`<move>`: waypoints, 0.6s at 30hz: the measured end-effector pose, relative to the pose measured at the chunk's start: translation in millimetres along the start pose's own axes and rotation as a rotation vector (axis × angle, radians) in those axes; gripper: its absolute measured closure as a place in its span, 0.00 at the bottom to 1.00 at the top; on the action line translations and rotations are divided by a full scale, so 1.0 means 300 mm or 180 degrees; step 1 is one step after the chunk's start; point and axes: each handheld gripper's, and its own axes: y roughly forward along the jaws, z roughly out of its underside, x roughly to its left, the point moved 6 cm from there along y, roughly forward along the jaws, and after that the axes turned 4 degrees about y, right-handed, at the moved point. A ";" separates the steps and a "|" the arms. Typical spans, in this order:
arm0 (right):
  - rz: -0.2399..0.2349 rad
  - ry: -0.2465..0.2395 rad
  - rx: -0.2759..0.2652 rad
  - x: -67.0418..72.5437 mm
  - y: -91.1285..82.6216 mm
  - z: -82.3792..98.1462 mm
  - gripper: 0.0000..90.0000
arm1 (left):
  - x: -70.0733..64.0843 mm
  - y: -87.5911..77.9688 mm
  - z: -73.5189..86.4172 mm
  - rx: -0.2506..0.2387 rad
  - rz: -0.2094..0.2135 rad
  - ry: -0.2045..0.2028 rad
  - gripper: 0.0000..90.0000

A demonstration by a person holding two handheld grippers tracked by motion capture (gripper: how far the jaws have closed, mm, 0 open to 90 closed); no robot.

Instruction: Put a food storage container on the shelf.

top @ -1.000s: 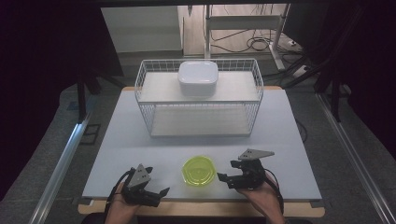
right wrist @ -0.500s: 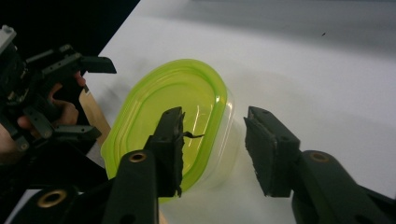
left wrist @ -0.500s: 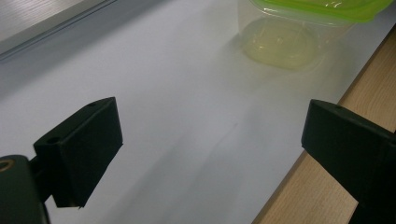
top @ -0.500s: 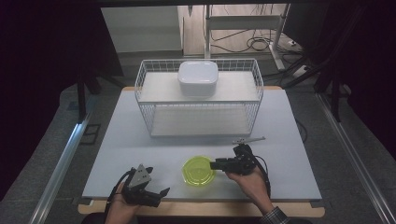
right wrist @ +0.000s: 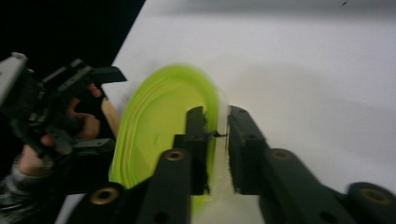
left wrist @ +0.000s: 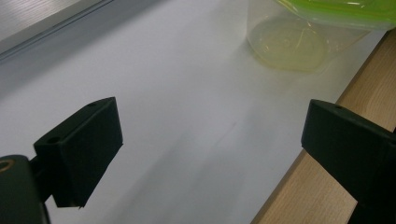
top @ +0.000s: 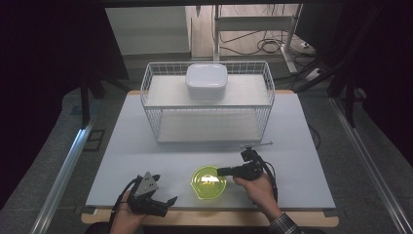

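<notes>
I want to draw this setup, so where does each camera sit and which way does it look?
High view: above the person's side, looking forward and down on the table and wire rack; both hands show.
Left tool view: rides on the left tool, looking along its open jaws across the table.
Right tool view: rides on the right tool, its jaws closing over the green bowl's rim; the other hand shows too.
Shared: all three show the green bowl.

Wire basket [top: 209, 105] blocks rear, table [top: 146, 151] front-left free
</notes>
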 end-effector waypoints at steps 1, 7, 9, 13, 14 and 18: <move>0.0000 0.0000 0.0000 0.000 0.000 0.000 0.90 | 0.000 0.000 0.000 -0.0002 -0.0001 0.0001 0.06; 0.0008 -0.0058 0.0001 0.018 -0.005 -0.002 0.91 | 0.001 -0.001 0.000 -0.0006 -0.0006 0.0009 0.06; 0.0003 -0.0050 -0.0024 0.020 -0.009 -0.003 0.91 | 0.001 0.000 0.000 -0.0004 -0.0009 0.0003 0.06; -0.0053 -0.0030 -0.0105 0.020 -0.025 -0.012 0.91 | 0.002 -0.001 0.000 -0.0008 -0.0012 0.0000 0.06; -0.0065 -0.0012 -0.0125 0.023 -0.031 -0.015 0.91 | 0.002 -0.001 -0.001 -0.0010 -0.0015 -0.0003 0.06; -0.0131 -0.0004 -0.0190 0.031 -0.050 -0.027 0.91 | 0.005 -0.005 -0.003 -0.0037 -0.0032 -0.0018 0.06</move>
